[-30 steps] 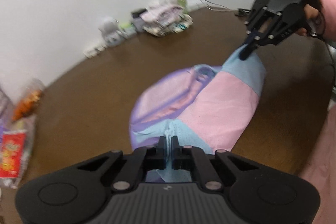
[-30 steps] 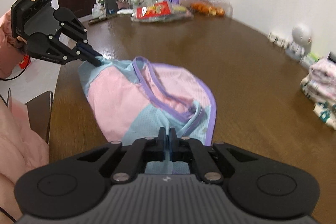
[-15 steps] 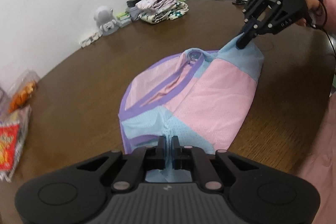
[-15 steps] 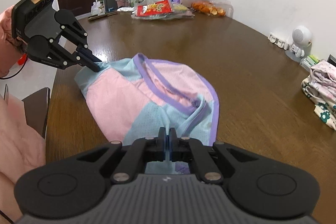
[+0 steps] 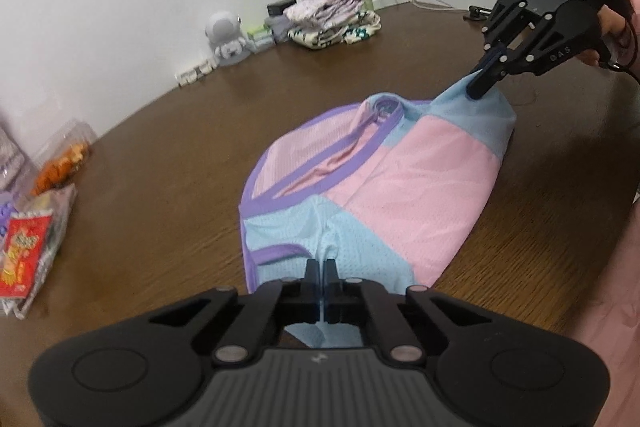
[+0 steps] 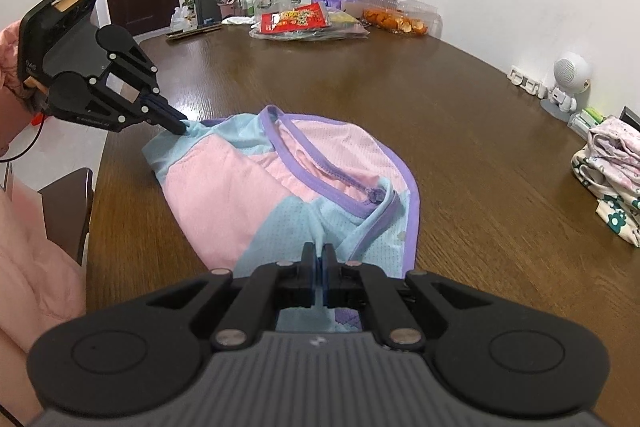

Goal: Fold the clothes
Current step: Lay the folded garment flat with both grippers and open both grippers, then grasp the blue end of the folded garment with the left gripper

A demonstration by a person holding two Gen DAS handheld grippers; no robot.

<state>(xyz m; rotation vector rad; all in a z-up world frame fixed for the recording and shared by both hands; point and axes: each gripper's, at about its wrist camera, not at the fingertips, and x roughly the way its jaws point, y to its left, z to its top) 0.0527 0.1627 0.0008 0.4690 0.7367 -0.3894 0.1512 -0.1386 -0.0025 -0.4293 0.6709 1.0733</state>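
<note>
On the dark brown wooden table [image 6: 460, 131] lies a small mesh top in pink and light blue with purple trim [image 5: 384, 195], spread out flat in the middle. The left tool [image 5: 321, 277] has its two black fingers squeezed together on a light blue corner of the top. The right tool [image 6: 319, 259] is pinched tight on the other light blue corner, so the cloth is stretched a little between them. A hand in a pink sleeve [image 6: 10, 75] grips the left tool. By the wall sits a pile of folded clothes with flower prints [image 5: 332, 23], next to a little white robot toy [image 5: 226, 41]. Far off at the table's end are a red snack bag [image 6: 296, 21] and a clear box of orange food [image 6: 396, 21].
</note>
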